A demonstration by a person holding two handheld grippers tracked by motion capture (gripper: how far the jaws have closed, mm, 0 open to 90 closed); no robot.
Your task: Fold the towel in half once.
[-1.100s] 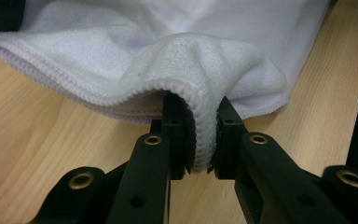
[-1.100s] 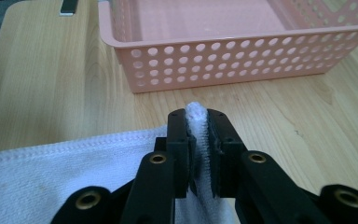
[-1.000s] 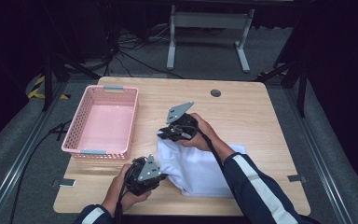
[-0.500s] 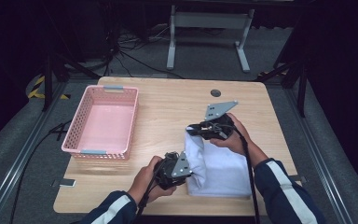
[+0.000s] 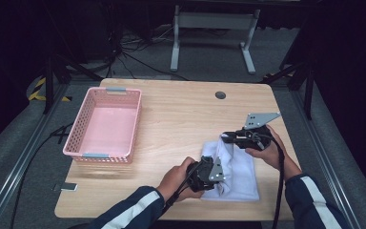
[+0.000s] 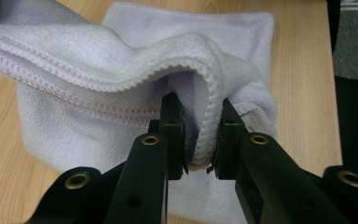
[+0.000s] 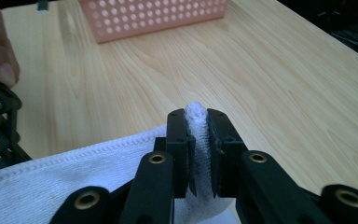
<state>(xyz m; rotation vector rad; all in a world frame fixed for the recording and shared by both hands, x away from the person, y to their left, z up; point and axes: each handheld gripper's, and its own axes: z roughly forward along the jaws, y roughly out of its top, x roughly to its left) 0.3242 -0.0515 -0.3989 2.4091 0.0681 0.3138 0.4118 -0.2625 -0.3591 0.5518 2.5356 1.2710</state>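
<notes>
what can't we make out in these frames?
- High view: the left gripper pads' bite on the white towel, too small and hidden by its grey plate.
- Left gripper view: the towel's near part, hidden behind the black jaws.
- Right gripper view: the pink basket, cut off by the top edge.

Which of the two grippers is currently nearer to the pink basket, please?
Left. The left gripper grips the white towel just right of the pink basket's near corner; the right gripper grips it farther right.
</notes>
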